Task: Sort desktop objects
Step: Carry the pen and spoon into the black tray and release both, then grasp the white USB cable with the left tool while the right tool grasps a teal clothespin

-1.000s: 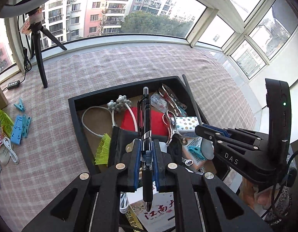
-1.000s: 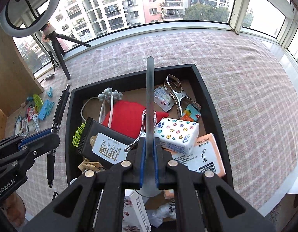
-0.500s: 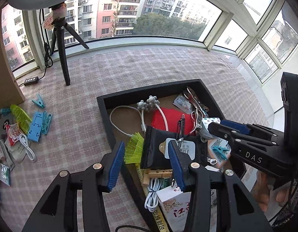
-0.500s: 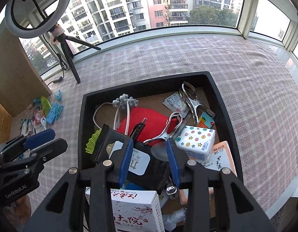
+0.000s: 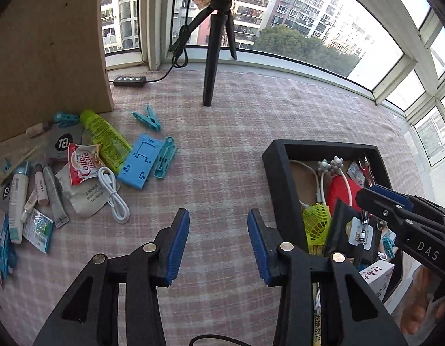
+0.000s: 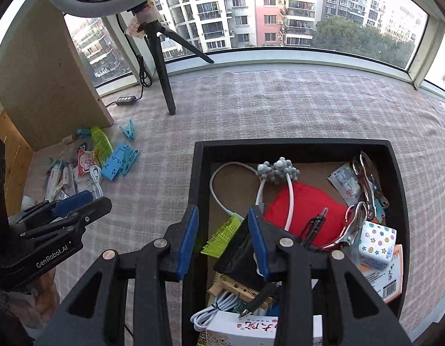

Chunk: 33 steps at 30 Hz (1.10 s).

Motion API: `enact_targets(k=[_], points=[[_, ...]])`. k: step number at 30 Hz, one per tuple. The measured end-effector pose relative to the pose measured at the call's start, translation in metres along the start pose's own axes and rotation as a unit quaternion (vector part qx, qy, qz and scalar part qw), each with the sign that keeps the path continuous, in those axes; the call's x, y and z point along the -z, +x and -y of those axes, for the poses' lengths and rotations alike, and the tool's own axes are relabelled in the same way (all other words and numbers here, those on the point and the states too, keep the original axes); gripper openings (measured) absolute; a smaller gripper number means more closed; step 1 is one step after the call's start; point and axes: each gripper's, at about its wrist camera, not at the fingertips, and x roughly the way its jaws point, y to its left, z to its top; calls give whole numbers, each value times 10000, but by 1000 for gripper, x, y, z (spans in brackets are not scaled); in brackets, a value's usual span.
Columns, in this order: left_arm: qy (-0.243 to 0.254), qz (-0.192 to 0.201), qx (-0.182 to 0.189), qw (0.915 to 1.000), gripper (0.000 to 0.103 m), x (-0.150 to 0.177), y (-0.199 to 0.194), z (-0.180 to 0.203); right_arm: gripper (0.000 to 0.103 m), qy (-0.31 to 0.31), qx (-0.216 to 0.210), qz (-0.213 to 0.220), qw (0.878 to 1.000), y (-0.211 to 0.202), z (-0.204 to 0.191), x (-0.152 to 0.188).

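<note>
Over the checked cloth beside the black tray point(image 5: 283, 190), left tongs point(image 5: 218, 246) tilted steeply down, apart after easing slightly inward, empty. Above the tray's left wall, right tongs point(image 6: 223, 240) likewise angled down, apart, gripping nothing.

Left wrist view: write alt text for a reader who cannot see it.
The open, empty left claw hangs over a pink checked cloth. A pile of small items, including a blue phone stand, lies at left; a cluttered black tray and the right claw at right.

My pads point(image 5: 176, 248) are ribbed blue rubber; cloth point(image 5: 228, 150) woven, matt; tray point(image 6: 197, 173) matt black; pliers point(image 6: 366, 178) shiny metal.
</note>
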Motion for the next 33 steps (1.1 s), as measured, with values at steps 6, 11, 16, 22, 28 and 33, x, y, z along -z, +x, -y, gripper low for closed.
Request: enact_targets(k=[6, 11, 16, 22, 28, 33], points=[[-412, -8, -320, 9986, 38, -3, 9, -49, 35, -212, -179, -111, 9996, 25, -43, -14], [-754, -107, -493, 9959, 33, -4, 21, -85, 35, -280, -309, -293, 9987, 50, -75, -23], [-912, -198, -534, 9942, 33, -5, 35, -100, 35, -390, -362, -417, 9977, 73, -106, -30], [-915, -223, -580, 9939, 33, -7, 48, -101, 35, -441, -314, -474, 9974, 101, -133, -40], [-930, -287, -620, 9933, 33, -8, 61, -105, 35, -406, -223, -543, 9974, 126, -145, -47], [-1005, -351, -602, 9925, 31, -7, 71, -109, 36, -242, -255, -617, 9975, 142, -144, -54]])
